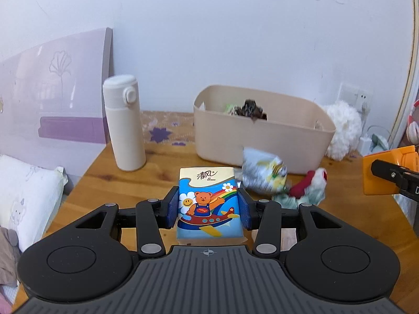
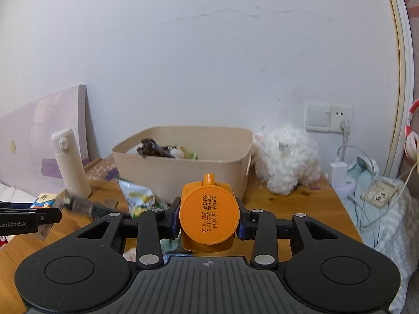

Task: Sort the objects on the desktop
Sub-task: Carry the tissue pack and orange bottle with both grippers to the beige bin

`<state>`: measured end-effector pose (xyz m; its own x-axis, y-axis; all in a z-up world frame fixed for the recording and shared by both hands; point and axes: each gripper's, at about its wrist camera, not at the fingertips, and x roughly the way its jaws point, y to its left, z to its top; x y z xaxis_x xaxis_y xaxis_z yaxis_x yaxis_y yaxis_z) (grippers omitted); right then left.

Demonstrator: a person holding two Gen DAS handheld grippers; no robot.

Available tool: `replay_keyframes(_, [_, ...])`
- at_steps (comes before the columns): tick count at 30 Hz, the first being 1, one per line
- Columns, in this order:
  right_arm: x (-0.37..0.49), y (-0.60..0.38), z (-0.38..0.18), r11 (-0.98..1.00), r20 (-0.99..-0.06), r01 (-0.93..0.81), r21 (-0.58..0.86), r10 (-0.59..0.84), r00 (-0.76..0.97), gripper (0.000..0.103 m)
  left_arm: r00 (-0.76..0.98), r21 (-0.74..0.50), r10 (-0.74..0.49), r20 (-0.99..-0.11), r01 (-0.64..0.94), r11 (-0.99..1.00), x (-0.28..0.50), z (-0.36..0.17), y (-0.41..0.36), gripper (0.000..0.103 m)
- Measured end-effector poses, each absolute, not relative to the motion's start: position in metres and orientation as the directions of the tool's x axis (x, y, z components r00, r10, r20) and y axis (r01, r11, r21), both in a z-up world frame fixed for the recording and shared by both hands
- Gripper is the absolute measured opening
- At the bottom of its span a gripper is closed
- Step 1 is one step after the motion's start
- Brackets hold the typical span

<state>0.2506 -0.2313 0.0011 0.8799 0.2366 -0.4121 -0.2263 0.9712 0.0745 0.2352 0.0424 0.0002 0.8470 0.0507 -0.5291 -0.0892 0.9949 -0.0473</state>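
My left gripper [image 1: 208, 208] is shut on a tissue pack [image 1: 208, 198] printed with a cartoon bear, held over the wooden desk [image 1: 125, 185]. My right gripper [image 2: 208, 218] is shut on an orange container [image 2: 209, 216] with a round lid facing the camera; it also shows at the right edge of the left wrist view [image 1: 385, 172]. A beige bin [image 1: 262, 128] stands behind, holding wrappers and other items; it also shows in the right wrist view [image 2: 183, 167]. A snack bag [image 1: 264, 172] and a red and white plush item [image 1: 311, 183] lie in front of the bin.
A white thermos [image 1: 124, 123] stands upright at the left of the bin. A white fluffy toy [image 2: 285, 159] sits right of the bin. A charger and power strip [image 2: 377, 193] lie on the bed at right. A purple headboard [image 1: 52, 91] and pillow [image 1: 26, 193] are at left.
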Motion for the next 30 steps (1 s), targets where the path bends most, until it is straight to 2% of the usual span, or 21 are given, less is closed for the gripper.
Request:
replay_keyframes(16, [0.274, -0.215, 0.031, 0.969, -0.372, -0.241, 0.057, 0.244, 0.895, 0.036, 0.885, -0.015, 0.060, -0.462, -0.075, 0.997, 0.265, 0.037, 0.047, 0.046])
replay_keyframes(30, [0.339, -0.199, 0.040, 0.966, -0.366, -0.250, 0.068, 0.257, 0.894, 0.036, 0.899, 0.085, 0.080, -0.430, -0.047, 0.995, 0.347, 0.052, 0.031, 0.046])
